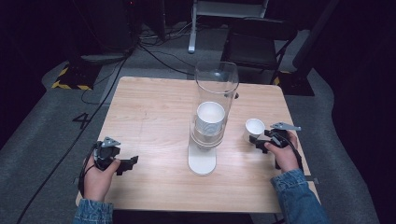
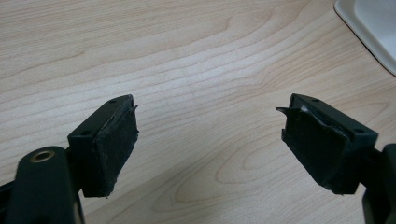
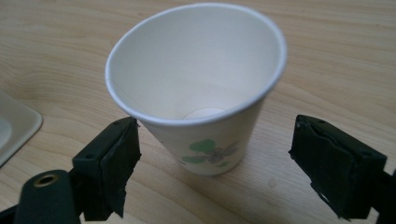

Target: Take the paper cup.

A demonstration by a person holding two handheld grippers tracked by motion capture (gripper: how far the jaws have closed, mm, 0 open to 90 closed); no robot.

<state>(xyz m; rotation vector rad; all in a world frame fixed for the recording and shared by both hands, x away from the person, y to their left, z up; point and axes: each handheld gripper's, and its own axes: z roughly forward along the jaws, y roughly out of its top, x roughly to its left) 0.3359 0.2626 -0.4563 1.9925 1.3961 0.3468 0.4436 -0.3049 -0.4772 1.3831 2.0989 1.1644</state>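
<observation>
Paper cup [image 3: 198, 100] upright, empty, between right claw [image 3: 212, 163] spread jaws

A light wooden table [image 1: 154, 112] stood on grey floor. On it rested a white-based clear cup dispenser [image 1: 202, 161] at the centre, and a small paper cup [image 1: 254, 128] upright just to its right.
</observation>
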